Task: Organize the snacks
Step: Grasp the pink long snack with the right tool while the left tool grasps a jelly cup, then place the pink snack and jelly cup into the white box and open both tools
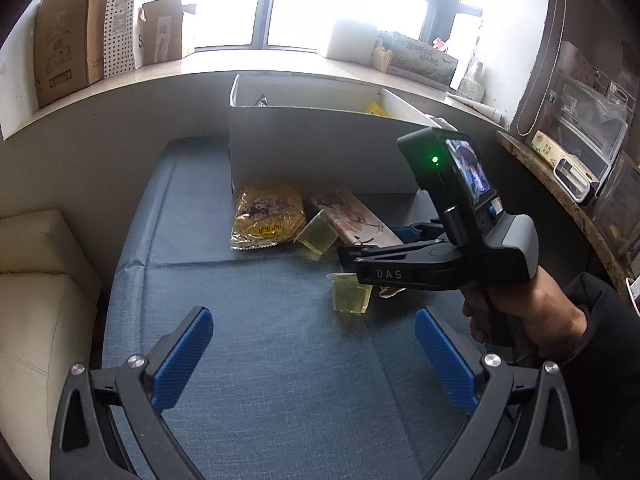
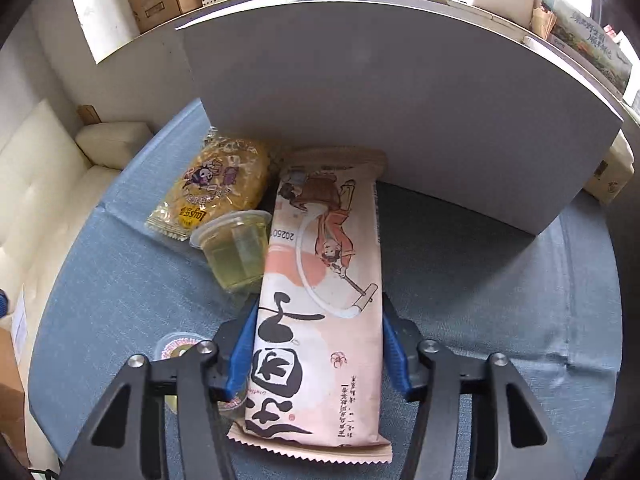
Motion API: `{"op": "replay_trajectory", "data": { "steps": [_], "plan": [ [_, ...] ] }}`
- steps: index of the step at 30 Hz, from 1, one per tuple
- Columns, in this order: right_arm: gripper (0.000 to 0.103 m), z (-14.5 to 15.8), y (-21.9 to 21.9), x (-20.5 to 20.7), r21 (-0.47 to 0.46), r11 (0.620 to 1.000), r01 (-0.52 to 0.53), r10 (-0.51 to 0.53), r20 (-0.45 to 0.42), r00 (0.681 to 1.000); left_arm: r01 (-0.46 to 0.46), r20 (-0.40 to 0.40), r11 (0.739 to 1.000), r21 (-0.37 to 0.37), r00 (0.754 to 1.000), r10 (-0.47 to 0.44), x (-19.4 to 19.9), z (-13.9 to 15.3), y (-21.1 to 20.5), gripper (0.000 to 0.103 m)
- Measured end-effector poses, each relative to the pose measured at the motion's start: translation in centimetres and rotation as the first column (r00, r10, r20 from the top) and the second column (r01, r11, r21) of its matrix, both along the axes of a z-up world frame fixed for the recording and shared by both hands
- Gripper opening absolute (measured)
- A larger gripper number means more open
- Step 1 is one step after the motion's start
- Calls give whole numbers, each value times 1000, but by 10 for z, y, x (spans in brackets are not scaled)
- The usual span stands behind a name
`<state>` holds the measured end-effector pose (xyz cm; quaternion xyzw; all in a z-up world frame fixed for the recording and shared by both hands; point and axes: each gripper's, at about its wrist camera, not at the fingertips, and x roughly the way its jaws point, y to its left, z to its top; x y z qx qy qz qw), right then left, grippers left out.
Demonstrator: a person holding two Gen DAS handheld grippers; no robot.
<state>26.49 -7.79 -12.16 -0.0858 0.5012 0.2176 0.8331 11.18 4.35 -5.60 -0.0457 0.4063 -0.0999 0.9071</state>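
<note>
My right gripper (image 2: 318,344) is shut on a long pink snack pack (image 2: 320,300) with a cartoon print, its blue pads pressing both long sides; the pack's far end lies near the white box (image 2: 400,112). The pack also shows in the left wrist view (image 1: 352,216), with the right gripper (image 1: 404,236) on it. A yellow snack bag (image 2: 216,188) and a clear jelly cup (image 2: 236,248) lie left of the pack. A second jelly cup (image 1: 350,294) sits nearer. My left gripper (image 1: 314,356) is open and empty above the blue cloth (image 1: 280,360).
The white box (image 1: 320,148) is open at the top with snacks inside. A cream sofa (image 1: 36,300) is at the left. Cardboard boxes (image 1: 72,32) stand on the window sill. A cluttered shelf (image 1: 568,176) is at the right.
</note>
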Motion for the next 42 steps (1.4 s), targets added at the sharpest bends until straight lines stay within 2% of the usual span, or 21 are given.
{"op": "replay_trajectory", "data": {
  "steps": [9, 12, 17, 21, 23, 25, 26, 28, 33, 35, 38, 42],
  "plan": [
    [58, 7, -16, -4, 3, 1000, -27, 27, -4, 1000, 67, -54, 997, 48, 996, -64, 18, -24, -23, 103],
    [58, 16, -36, -8, 30, 1000, -3, 2, 3, 1000, 94, -64, 991, 96, 994, -88, 28, -33, -37, 103],
    [57, 35, -80, -24, 89, 995, 47, -49, 14, 999, 105, -103, 987, 121, 990, -93, 54, -52, -53, 103],
    [56, 32, -105, -34, 83, 994, 71, -71, -7, 997, 121, -130, 978, 169, 986, -99, 70, -66, -64, 102],
    [56, 31, -115, -40, 87, 993, 77, -77, -8, 997, 130, -128, 973, 192, 986, -107, 73, -69, -68, 94],
    [56, 29, -118, -46, 113, 990, 81, -81, 0, 997, 123, -148, 976, 181, 984, -97, 79, -73, -67, 74],
    [56, 30, -121, -48, 120, 989, 84, -85, 4, 996, 122, -146, 977, 176, 985, -97, 81, -73, -67, 73],
    [56, 32, -124, -52, 126, 988, 87, -90, 19, 996, 129, -141, 976, 173, 984, -104, 82, -72, -67, 46],
    [56, 36, -130, -59, 147, 986, 81, -87, 35, 996, 148, -147, 977, 154, 981, -126, 82, -70, -68, 45],
    [56, 38, -131, -60, 156, 984, 84, -91, 38, 995, 150, -125, 980, 130, 983, -134, 79, -63, -66, 45],
    [56, 45, -136, -63, 185, 979, 85, -95, 46, 994, 159, -91, 982, 105, 985, -150, 73, -46, -61, 45],
    [56, 68, -139, -69, 208, 975, 76, -99, 102, 990, 155, -42, 986, 63, 987, -152, 69, -16, -52, 45]
  ]
}}
